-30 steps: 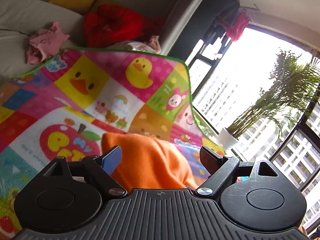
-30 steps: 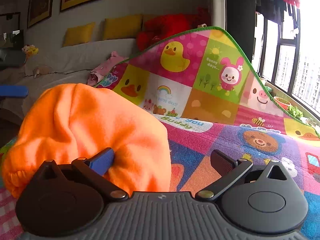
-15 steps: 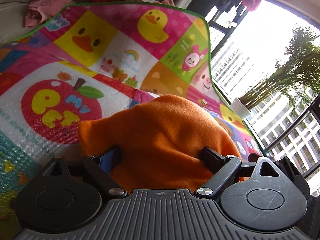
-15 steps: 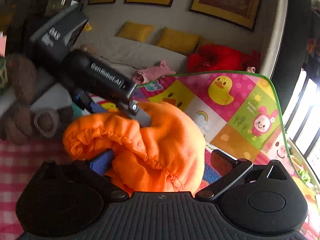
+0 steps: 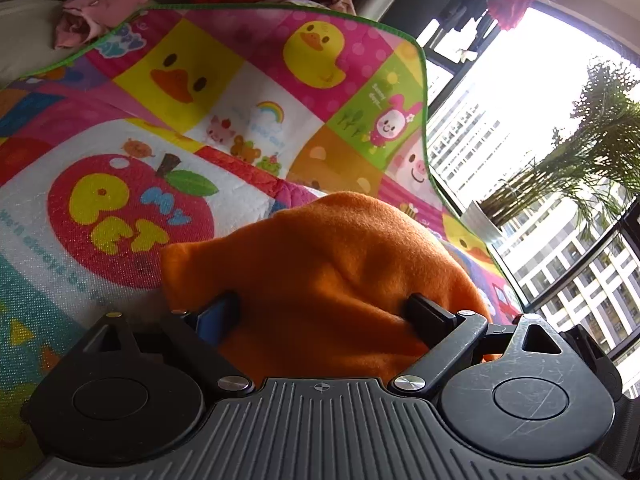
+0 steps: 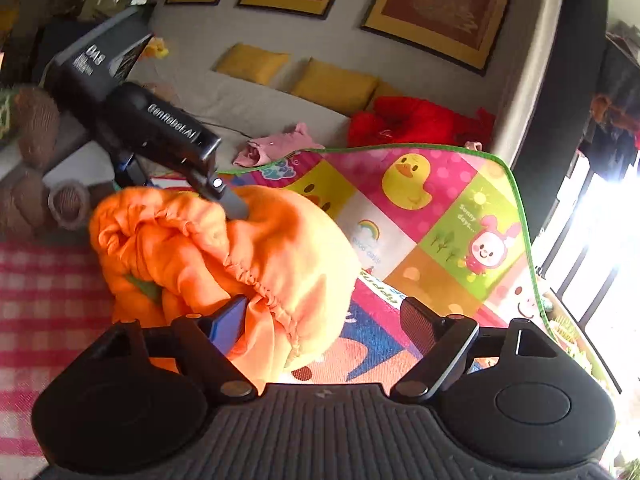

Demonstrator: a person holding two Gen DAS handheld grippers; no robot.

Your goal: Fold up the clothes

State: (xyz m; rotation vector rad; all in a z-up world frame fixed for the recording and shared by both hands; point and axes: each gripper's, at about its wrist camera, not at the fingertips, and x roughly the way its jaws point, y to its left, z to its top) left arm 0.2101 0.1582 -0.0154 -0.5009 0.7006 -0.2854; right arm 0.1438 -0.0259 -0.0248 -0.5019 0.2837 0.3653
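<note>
Left gripper (image 5: 324, 312) opening, right gripper (image 6: 324, 320) closing, orange garment (image 5: 328, 264) between.

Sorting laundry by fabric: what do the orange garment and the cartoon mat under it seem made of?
Orange garment: probably fleece, matte and fuzzy outside, with a shinier lining and gathered elastic hem. Cartoon mat: likely printed foam or plastic, faintly embossed, slightly glossy, green-stitched edge.

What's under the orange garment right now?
The orange garment sits bunched on the cartoon play mat, whose squares show around it. The mat directly beneath is covered, so anything lying under the heap cannot be seen.
</note>
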